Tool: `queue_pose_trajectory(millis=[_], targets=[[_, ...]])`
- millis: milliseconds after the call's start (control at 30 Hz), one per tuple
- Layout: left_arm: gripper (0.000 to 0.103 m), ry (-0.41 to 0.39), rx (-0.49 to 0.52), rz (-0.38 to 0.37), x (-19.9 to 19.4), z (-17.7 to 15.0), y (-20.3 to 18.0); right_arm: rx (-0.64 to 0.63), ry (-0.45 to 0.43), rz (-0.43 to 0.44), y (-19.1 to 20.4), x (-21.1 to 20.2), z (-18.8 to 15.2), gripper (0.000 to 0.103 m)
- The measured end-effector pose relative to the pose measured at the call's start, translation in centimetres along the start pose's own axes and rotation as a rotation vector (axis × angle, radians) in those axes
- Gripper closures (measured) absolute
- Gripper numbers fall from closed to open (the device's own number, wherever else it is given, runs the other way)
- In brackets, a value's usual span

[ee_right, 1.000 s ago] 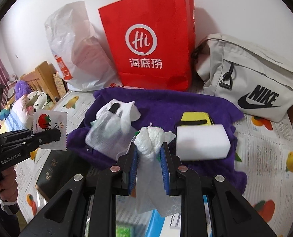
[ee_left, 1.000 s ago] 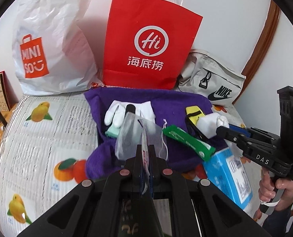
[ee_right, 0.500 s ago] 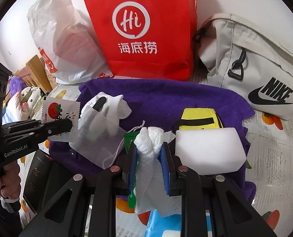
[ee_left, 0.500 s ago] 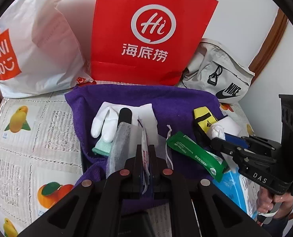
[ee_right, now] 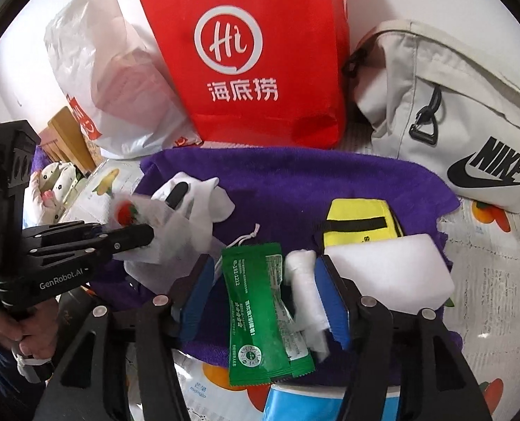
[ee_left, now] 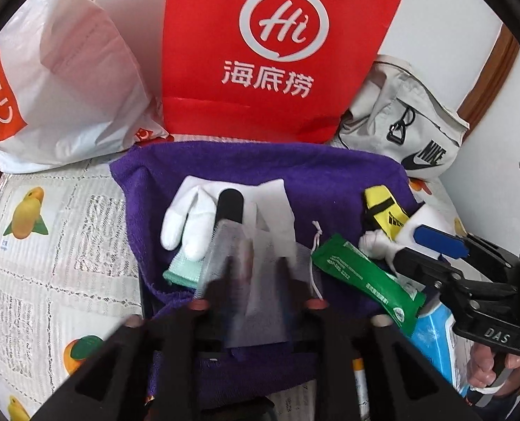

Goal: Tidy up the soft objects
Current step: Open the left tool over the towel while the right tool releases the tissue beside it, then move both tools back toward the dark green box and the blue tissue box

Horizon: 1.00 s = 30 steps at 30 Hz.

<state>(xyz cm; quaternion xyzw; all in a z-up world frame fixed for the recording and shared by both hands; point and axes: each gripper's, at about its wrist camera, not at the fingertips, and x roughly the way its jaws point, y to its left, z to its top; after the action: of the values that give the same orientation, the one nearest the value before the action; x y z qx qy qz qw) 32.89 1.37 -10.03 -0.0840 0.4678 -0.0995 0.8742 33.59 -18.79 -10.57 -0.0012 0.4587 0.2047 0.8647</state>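
Release step: your jaws have just been opening, sachet [ee_left: 256, 280] and wad [ee_right: 304, 287] loose between them on towel [ee_right: 295, 175]; back off next

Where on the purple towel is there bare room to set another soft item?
Free: the back strip of the towel, between the red bag and the items, and the middle patch between the white glove and yellow pouch. Crowded: the front edge, with the green packet, tissue roll and sponge.

Red paper bag [ee_left: 277, 52]; Nike pouch [ee_right: 453, 112]
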Motion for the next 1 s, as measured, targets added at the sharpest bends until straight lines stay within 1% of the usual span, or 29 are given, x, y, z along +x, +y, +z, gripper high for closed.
queue_pose_trajectory(millis=[67,100,167,233,367,500,600,733,867,1000], targets=[[0.064,-0.012,-0.004,0.005,-0.3,0.1,0.1,0.002,-0.002,0.001,0.0,-0.3,0.0,0.044],[0.059,-0.016,-0.005,0.011,-0.4,0.1,0.2,0.004,-0.006,0.002,0.0,-0.6,0.0,0.044],[0.054,-0.021,-0.003,0.045,-0.8,0.1,0.2,0.009,-0.017,0.002,0.0,-1.2,-0.2,0.044],[0.054,-0.03,0.001,0.07,-1.2,0.1,0.2,0.015,-0.025,0.008,0.0,-1.9,-0.6,0.044],[0.054,-0.042,-0.004,0.074,-2.6,-0.4,0.3,0.01,-0.039,0.012,0.7,-3.6,-1.7,0.044],[0.052,-0.054,-0.001,0.085,-4.6,-1.3,0.2,0.001,-0.059,0.024,1.7,-5.8,-3.7,0.044],[0.051,-0.068,-0.002,0.082,-6.2,-2.4,0.1,-0.013,-0.061,0.029,2.9,-7.2,-5.9,0.044],[0.051,-0.07,-0.034,0.07,-8.0,-4.4,0.6,-0.036,-0.045,0.049,4.7,-8.2,-9.0,0.044],[0.05,-0.069,-0.056,0.067,-9.6,-6.7,1.4,-0.086,-0.032,0.045,6.7,-8.5,-12.2,0.044],[0.05,-0.066,-0.085,0.052,-10.5,-8.6,2.1,-0.12,-0.004,0.035,8.4,-7.8,-15.1,0.044]])
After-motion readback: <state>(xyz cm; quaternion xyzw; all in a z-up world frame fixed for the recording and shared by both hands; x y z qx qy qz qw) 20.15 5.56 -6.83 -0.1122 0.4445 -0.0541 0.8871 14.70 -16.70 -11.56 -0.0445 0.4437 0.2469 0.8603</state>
